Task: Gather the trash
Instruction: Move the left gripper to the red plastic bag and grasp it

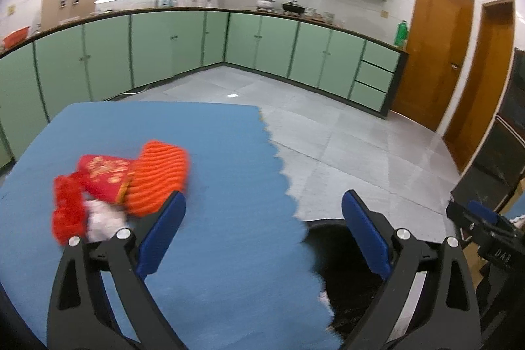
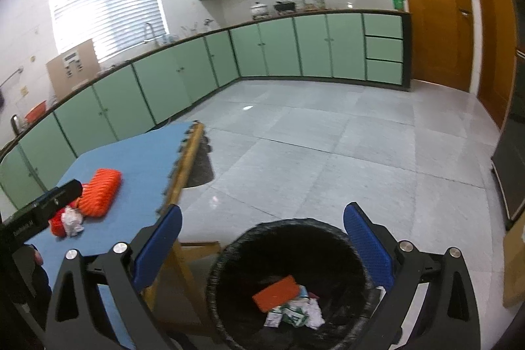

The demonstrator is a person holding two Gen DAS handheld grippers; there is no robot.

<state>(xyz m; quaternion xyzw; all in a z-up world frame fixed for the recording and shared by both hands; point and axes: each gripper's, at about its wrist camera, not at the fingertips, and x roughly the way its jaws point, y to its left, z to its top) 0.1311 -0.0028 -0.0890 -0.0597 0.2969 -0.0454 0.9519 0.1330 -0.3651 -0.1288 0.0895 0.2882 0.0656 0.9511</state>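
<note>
Room: a kitchen with pale green cupboards along two walls, a bright window with blinds, wooden doors and a grey tiled floor.
Bench: a wooden bench [image 2: 188, 153] covered by a blue mat [image 1: 210, 218] with a zigzag edge.
Trash on the bench: a small heap near the mat's left side, made up of an orange ribbed pouch [image 1: 157, 176], a red packet with gold print [image 1: 105, 176], a fuzzy red scrap [image 1: 67, 212] and a crumpled white paper [image 1: 103, 220], all touching or overlapping.
Bin: a round black trash bin [image 2: 236, 248] on the floor just beside the bench; inside lie an orange card [image 2: 277, 292] and crumpled white and green wrappers [image 2: 302, 312].
Right hand-held gripper [image 2: 262, 246]: poised over the bin's mouth, jaws spread wide, nothing between them.
Left hand-held gripper [image 1: 262, 235]: over the mat's edge, jaws also wide apart and empty, the heap just off its left finger.
Step in hand: I'd say one piece has gone into the bin and the next pick is coming up; the job looks partly done.
Next move: it likely calls for bringing a hand-held gripper down over one piece of the heap, perhaps the pouch, and closing on it alone.
Risk: the pieces overlap, so a grab may drag neighbours off the mat.
</note>
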